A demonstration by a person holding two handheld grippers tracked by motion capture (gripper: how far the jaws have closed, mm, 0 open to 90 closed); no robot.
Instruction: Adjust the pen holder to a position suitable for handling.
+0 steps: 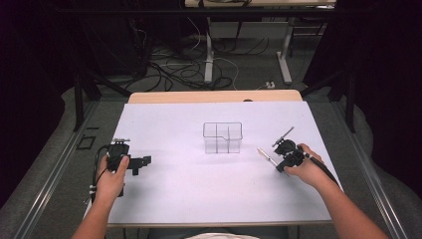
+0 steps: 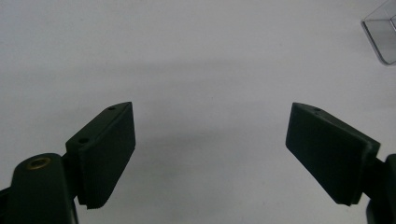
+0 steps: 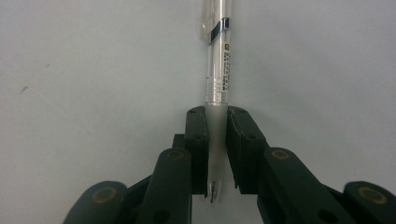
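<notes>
My right claw (image 3: pixel 217 154) has closed on a clear pen (image 3: pixel 218 70), the two pads pressing its frosted grip section from either side. The pen's tip pokes back out between the jaws toward me, and the barrel with its dark band runs away from the claw, low over the white worktop (image 3: pixel 84 70). From above, the right claw (image 1: pixel 278 160) sits near the worktop's right edge with my hand behind it, and the pen (image 1: pixel 265 157) slants out toward the middle of the sheet. Just beyond that end, a little apart, stands a clear divided organizer (image 1: pixel 222 137), upright near the centre of the worktop (image 1: pixel 199 194). Well away on the far left, my left claw (image 1: pixel 142 162) rests low over the sheet, jaws spread wide with nothing between them; its own view catches a corner of the organizer (image 2: pixel 383 39).
</notes>
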